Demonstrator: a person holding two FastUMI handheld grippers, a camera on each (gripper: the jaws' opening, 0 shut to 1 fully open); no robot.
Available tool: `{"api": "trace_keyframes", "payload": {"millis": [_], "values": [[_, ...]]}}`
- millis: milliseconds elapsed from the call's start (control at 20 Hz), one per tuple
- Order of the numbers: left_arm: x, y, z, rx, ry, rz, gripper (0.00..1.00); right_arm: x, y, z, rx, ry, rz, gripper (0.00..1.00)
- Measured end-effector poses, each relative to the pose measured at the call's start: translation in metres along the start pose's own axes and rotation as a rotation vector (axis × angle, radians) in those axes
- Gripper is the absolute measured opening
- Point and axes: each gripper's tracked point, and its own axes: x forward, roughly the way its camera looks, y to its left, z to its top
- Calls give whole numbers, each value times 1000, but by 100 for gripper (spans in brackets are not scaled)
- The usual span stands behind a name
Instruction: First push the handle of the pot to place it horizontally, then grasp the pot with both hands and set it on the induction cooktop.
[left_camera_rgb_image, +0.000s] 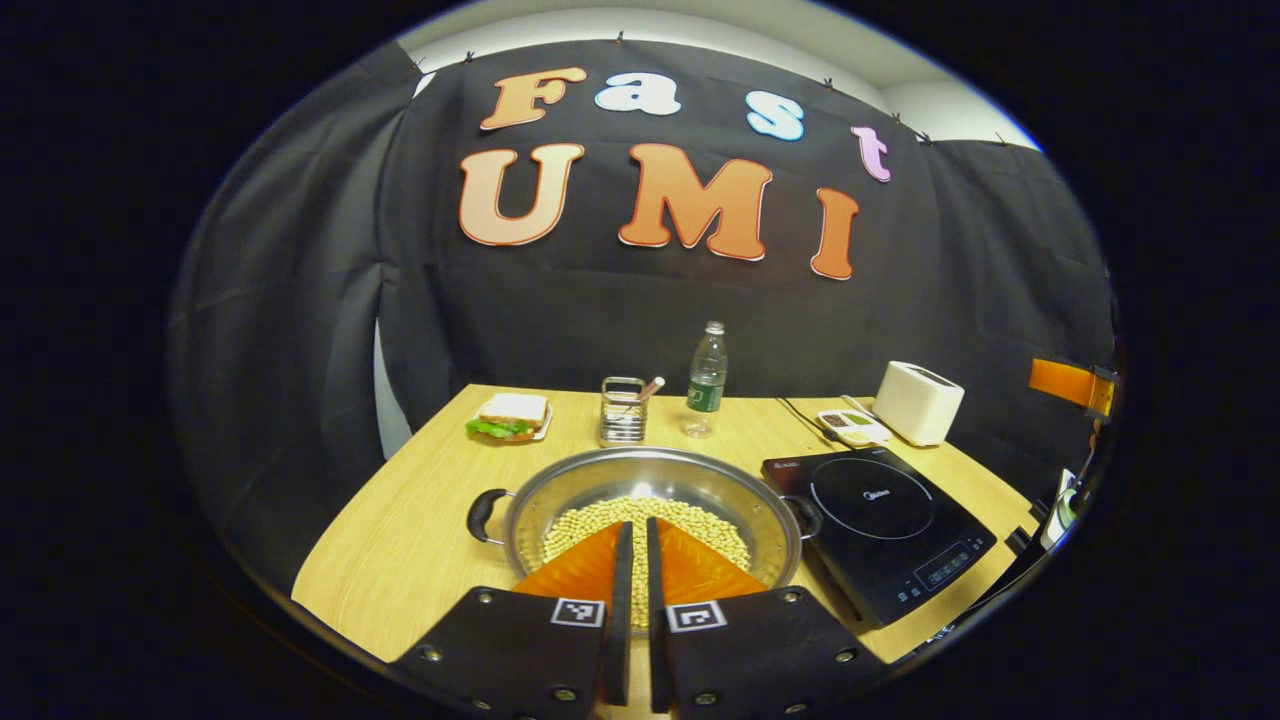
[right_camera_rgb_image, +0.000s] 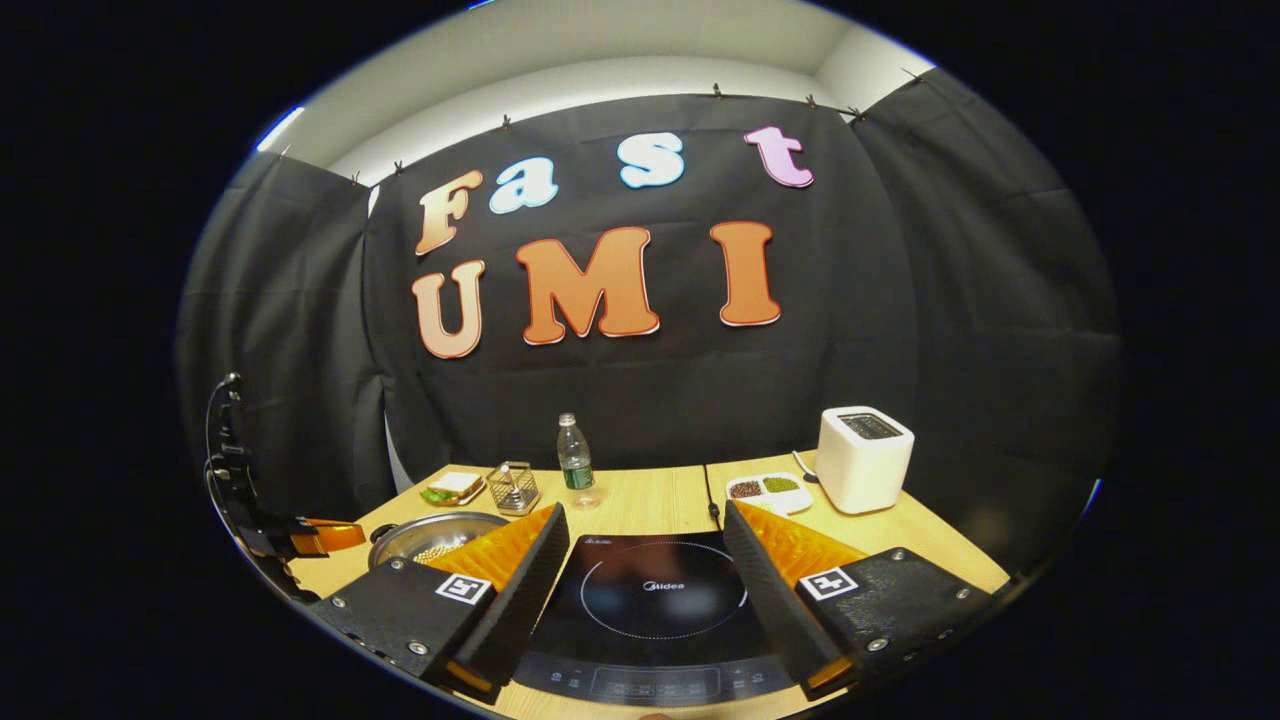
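A steel pot (left_camera_rgb_image: 560, 490) holding pale beans sits on the wooden table (left_camera_rgb_image: 400, 540), its two black handles (left_camera_rgb_image: 484, 515) pointing left and right. My left gripper (left_camera_rgb_image: 635, 530) hovers over the pot's near rim, shut with nothing between its fingers. The black induction cooktop (left_camera_rgb_image: 880, 510) lies just right of the pot. In the right gripper view, my right gripper (right_camera_rgb_image: 645, 514) stands open above the cooktop (right_camera_rgb_image: 650, 600), one finger to each side. The pot (right_camera_rgb_image: 432, 538) shows at the left there, with the left gripper (right_camera_rgb_image: 305, 537) beside it.
Along the table's back stand a sandwich plate (left_camera_rgb_image: 510, 415), a wire holder (left_camera_rgb_image: 623, 410), a water bottle (left_camera_rgb_image: 706, 380), a divided dish (left_camera_rgb_image: 852, 427) and a white toaster (left_camera_rgb_image: 918, 400). A cable (right_camera_rgb_image: 708, 495) runs back from the cooktop.
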Motion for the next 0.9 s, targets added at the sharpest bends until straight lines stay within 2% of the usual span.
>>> {"api": "trace_keyframes", "payload": {"millis": [200,250,300,400,450,600,900], "values": [[7,17,-5,-12,-6,-18,47,21,28,-32,9,42,-20,96],[12,24,-8,-18,-3,-14,70,27,32,-39,7,49,-36,96],[16,32,-10,-23,1,-7,77,33,36,-46,2,54,-56,96],[28,47,-13,-26,-9,6,81,45,42,-59,6,63,-95,97],[34,54,-13,-23,-16,6,90,52,47,-67,8,76,-102,97],[52,71,-23,0,-7,-3,90,71,66,-94,5,139,-112,96],[79,100,-55,-2,94,15,91,102,103,-135,2,240,-88,97]]}}
